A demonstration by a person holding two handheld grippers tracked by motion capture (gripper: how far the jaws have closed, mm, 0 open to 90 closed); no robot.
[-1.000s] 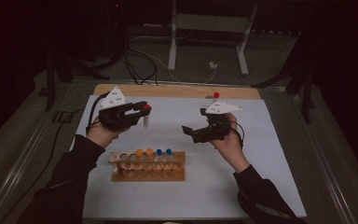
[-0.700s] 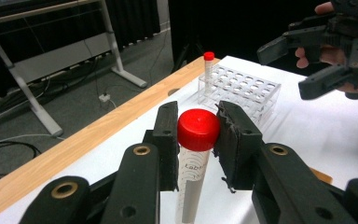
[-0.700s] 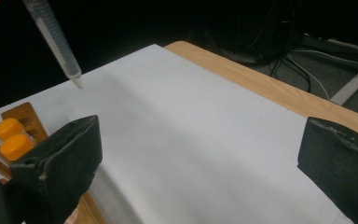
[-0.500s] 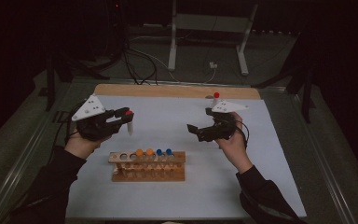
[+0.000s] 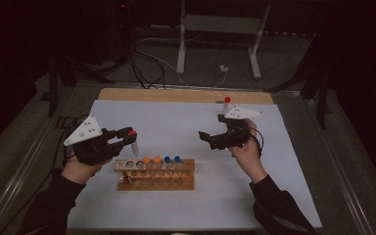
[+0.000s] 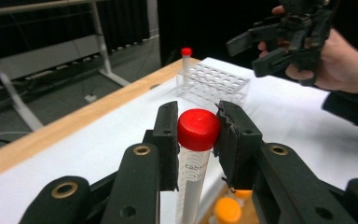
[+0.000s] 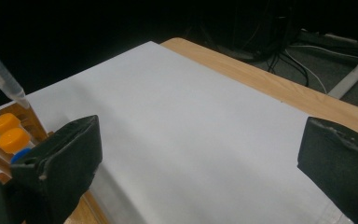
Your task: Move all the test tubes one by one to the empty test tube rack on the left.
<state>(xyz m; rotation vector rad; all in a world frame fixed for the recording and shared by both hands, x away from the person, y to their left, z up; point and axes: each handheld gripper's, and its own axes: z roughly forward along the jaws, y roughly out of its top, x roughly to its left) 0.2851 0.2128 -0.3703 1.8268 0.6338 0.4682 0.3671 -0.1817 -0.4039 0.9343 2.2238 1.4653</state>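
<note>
My left gripper (image 5: 130,133) is shut on the red cap of a clear test tube (image 5: 134,146), which hangs upright just above the left end of a wooden rack (image 5: 154,182). In the left gripper view both pads press on the red cap (image 6: 198,129) and the tube (image 6: 190,186) runs down between the jaws. The rack holds tubes with orange caps (image 5: 152,159) and blue caps (image 5: 172,159). My right gripper (image 5: 208,140) hovers open to the right of the rack, with nothing between its fingers. The right gripper view has the hanging tube's tip (image 7: 9,86) over the rack's orange caps (image 7: 8,131).
A white plastic rack (image 6: 213,82) with one red-capped tube (image 5: 227,101) stands at the back right of the white sheet (image 5: 176,122). The table's wooden edge (image 5: 176,95) runs along the back. Metal stand legs (image 5: 181,54) and cables lie on the floor beyond.
My left gripper has carried the red-capped tube leftward, nearer and lower, to the left end of the wooden rack. The right gripper has hardly moved.
</note>
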